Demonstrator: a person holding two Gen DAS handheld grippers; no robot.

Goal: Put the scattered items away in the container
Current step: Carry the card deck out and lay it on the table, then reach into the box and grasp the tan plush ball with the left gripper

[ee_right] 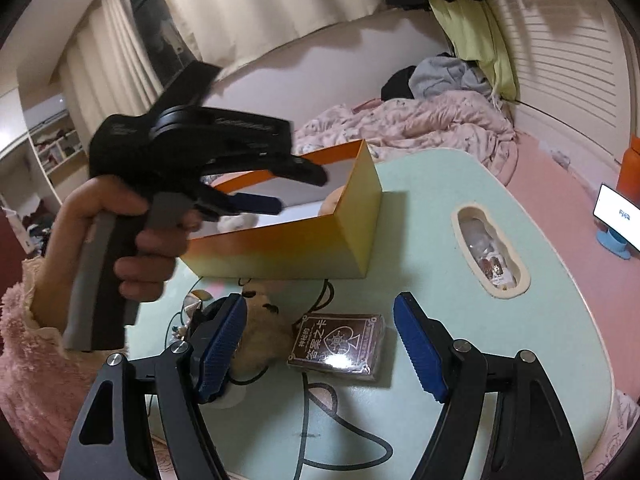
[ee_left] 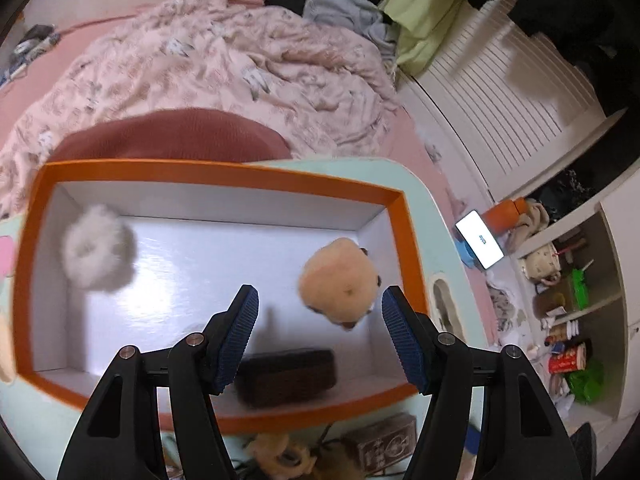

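Observation:
An orange-rimmed box [ee_left: 224, 170] with a white inside stands on the mint-green table [ee_right: 420, 240]. In it lie a white fluffy ball [ee_left: 98, 254], a tan plush toy [ee_left: 338, 284] and a dark brown case [ee_left: 286, 376]. My left gripper [ee_left: 320, 294] hangs open over the box, its pads clear of the plush below. From the right wrist view a hand holds that left gripper [ee_right: 300, 192] above the box [ee_right: 300, 248]. My right gripper [ee_right: 320, 300] stands open just above a brown card box [ee_right: 338, 344]. A second tan plush [ee_right: 260, 336] with dark cords lies by its left finger.
A slot-shaped cut-out [ee_right: 490, 252] holding small items sits in the table's right side. A lit phone on a blue stand [ee_left: 480, 244] is on the pink floor. A rumpled pink blanket [ee_left: 240, 72] covers the bed behind. Cluttered shelves [ee_left: 568, 320] are at right.

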